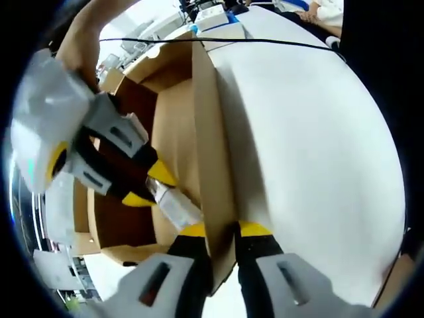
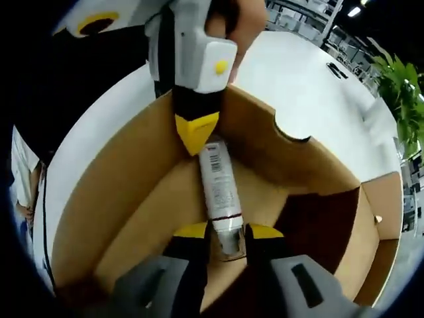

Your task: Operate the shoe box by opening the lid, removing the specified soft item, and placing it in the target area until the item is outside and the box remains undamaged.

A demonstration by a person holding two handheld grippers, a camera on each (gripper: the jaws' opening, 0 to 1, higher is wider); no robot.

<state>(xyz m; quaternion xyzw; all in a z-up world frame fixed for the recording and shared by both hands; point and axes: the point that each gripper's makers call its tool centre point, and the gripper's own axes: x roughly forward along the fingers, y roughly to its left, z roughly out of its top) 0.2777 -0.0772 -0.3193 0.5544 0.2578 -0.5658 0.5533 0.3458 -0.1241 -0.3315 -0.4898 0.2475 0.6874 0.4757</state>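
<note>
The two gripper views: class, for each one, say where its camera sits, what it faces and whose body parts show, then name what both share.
Left gripper view: rides the left gripper, jaws astride the box wall; a hand holds the right gripper.
Right gripper view: rides the right gripper, looking into the box at the tube; fingers above.
Shared: box, tube, white table.

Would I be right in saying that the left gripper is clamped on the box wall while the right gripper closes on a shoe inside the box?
Not quite: the right gripper closes on a white tube, not a shoe, as the right gripper view shows. The left gripper is indeed clamped on the box wall.
</note>
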